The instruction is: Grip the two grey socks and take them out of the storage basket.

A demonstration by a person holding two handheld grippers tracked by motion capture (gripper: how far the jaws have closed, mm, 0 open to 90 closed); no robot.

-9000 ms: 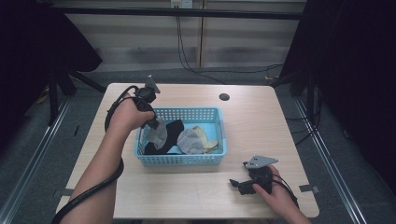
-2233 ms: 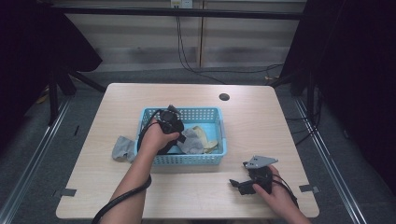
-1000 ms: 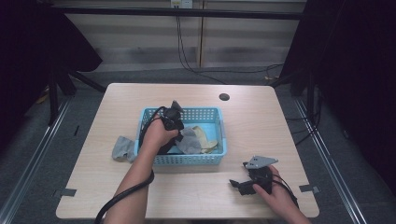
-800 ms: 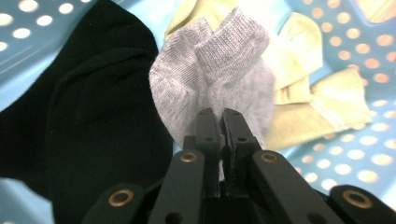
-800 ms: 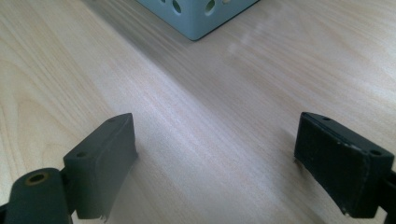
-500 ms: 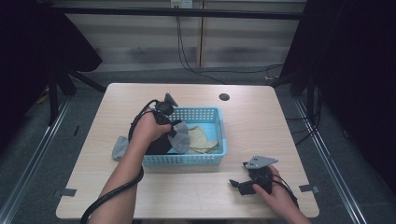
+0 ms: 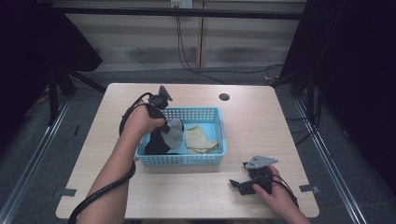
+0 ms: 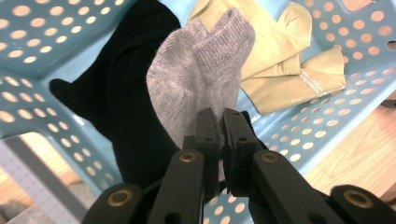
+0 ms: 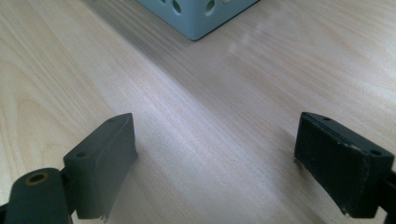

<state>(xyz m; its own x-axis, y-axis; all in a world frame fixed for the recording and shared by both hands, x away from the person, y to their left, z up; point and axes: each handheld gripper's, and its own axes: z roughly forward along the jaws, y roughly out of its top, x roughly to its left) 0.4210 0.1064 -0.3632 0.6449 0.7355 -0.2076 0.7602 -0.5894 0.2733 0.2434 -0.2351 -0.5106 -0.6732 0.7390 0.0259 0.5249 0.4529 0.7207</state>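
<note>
Two hands work at the table (image 7: 299,126), each with a gripper. From the bottom edge of the high view, the left forearm slants up toward the blue basket's (image 7: 219,135) left end, wrist bent so the left gripper (image 7: 164,127) tips down over the rim, with its grey plate up at the far side and its cable looping back along the arm. Its jaws are clamped together on the edge of a grey sock (image 8: 196,79), which hangs from them over the basket's left part. In the left gripper view the sock spreads away from the pinched jaws, cuff farthest off, dangling above a black sock (image 8: 116,93) that lies in the basket beneath and beside it. Tan socks (image 8: 275,51) lie farther along the basket floor, to the right of the grey one and apart from it.

Near the table's front right, well apart from the basket, the right hand (image 7: 275,193) rests on the wood with the right gripper (image 7: 238,185) lying level and pointing left. Its jaws stand wide with bare tabletop between them, and the basket's corner (image 9: 201,18) shows ahead.
</note>
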